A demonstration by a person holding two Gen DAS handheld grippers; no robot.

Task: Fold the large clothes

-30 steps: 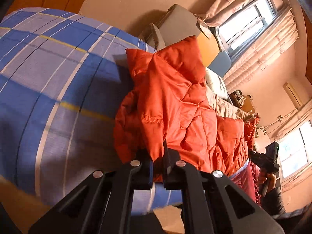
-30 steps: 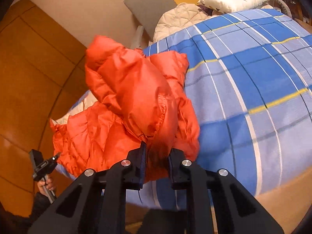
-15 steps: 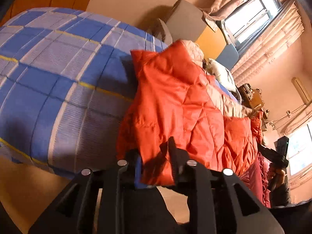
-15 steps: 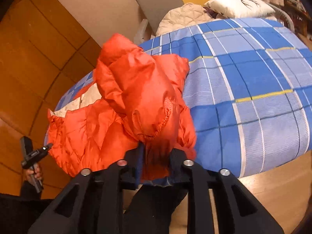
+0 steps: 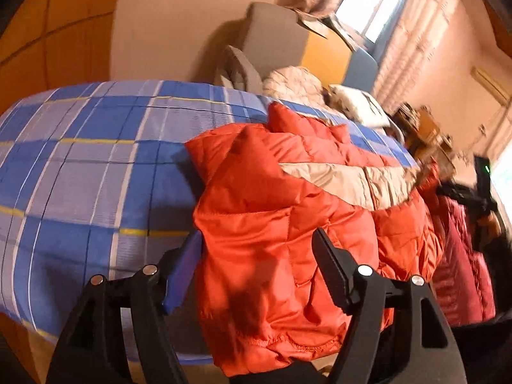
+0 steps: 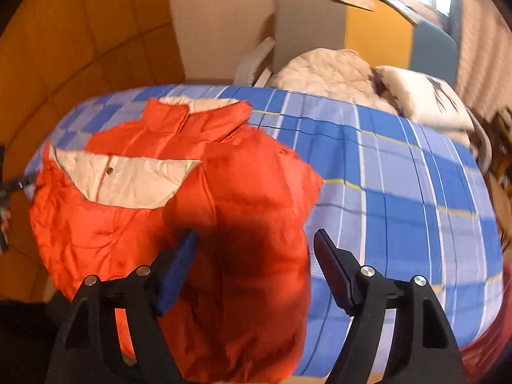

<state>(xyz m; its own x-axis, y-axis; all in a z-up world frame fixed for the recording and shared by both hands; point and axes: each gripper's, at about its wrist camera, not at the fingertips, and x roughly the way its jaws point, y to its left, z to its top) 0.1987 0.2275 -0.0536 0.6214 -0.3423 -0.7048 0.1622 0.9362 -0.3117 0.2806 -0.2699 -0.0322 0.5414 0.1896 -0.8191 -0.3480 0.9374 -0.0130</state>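
Note:
An orange puffer jacket (image 5: 272, 198) with a beige lining lies on a bed with a blue plaid cover (image 5: 80, 166), its near edge hanging over the bed's side. My left gripper (image 5: 256, 259) has its jaws opening, spread wide with the jacket's hem lying loose between them, pads off the fabric. In the right wrist view the same jacket (image 6: 153, 198) lies with its collar far and its beige lining showing. My right gripper (image 6: 254, 259) also has its jaws opening, the jacket's drooping edge between them and free of the pads.
A beige quilted garment (image 6: 323, 70) and a white pillow (image 6: 425, 96) lie at the bed's head beside a grey chair (image 6: 307, 22). A dark red garment (image 5: 460, 256) hangs at the right of the left wrist view. Wooden wall panels (image 6: 64, 48) stand at left.
Both grippers went from shut on the jacket's hem to wide apart, letting it go. The lifted jacket dropped flat onto the bed, lining up. Both views rose and rolled.

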